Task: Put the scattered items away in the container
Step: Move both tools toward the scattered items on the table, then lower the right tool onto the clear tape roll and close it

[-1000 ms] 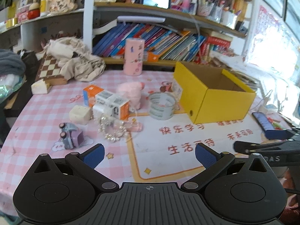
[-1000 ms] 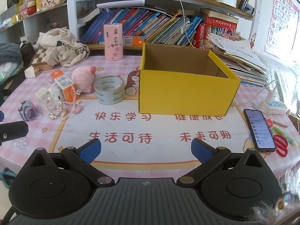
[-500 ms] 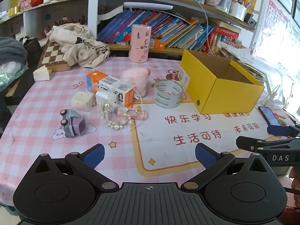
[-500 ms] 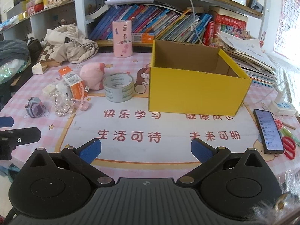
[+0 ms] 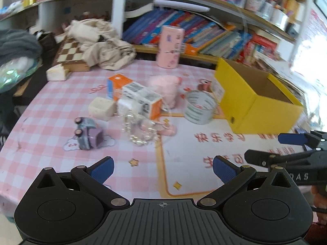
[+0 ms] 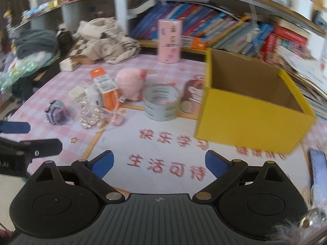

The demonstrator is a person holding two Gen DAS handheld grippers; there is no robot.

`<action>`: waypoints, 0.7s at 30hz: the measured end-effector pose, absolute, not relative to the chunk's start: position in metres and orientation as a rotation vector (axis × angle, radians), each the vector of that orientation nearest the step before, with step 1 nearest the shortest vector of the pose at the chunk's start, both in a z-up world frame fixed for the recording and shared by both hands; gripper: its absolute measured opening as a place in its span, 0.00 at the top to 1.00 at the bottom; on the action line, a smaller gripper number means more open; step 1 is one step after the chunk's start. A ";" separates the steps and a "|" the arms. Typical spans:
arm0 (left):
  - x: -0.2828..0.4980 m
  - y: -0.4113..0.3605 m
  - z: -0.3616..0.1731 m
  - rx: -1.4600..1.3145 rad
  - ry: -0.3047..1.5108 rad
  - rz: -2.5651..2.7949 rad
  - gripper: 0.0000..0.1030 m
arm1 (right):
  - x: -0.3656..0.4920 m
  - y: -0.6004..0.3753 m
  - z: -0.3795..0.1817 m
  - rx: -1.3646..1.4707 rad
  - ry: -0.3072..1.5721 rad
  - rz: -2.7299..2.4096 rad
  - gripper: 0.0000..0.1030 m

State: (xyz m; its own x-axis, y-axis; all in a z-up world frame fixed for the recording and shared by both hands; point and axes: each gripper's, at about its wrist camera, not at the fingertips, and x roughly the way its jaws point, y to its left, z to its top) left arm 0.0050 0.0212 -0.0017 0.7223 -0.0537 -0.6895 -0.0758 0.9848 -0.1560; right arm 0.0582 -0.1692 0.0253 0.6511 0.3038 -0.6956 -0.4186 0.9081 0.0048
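Note:
The open yellow box [image 6: 251, 110] stands on the mat to the right and holds nothing that I can see. Left of it lie a tape roll [image 6: 162, 105], a pink plush [image 6: 131, 83], an orange-and-white carton [image 5: 141, 100], a pearl string [image 5: 139, 130], a purple toy car [image 5: 87, 134] and a white block [image 5: 102, 107]. My left gripper [image 5: 162, 169] is open over the tablecloth, short of the toy car and pearls. My right gripper [image 6: 159, 163] hovers over the printed mat, its wide jaws closing slightly with nothing between them.
A pink cylinder [image 6: 169, 40], a chessboard [image 5: 69, 55] and crumpled cloth [image 5: 102, 45] sit at the table's back edge below bookshelves. A phone [image 6: 318, 169] lies right of the box. Each gripper shows at the edge of the other's view.
The right gripper has swung left, so the box now sits further right in its view and the scattered items nearer. The left gripper has edged closer to the items. Both views are blurred.

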 end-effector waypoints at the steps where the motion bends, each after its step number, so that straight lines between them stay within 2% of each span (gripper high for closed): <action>1: 0.008 0.024 -0.003 -0.189 0.767 0.027 0.00 | 0.063 -0.165 0.025 -0.177 0.756 0.435 0.07; 9: 0.035 0.033 -0.008 -0.213 0.787 0.116 0.00 | 0.106 -0.144 0.022 -0.237 0.765 0.540 0.13; 21: 0.063 0.044 -0.015 -0.224 0.838 0.215 0.00 | 0.155 -0.117 0.006 -0.337 0.767 0.571 0.13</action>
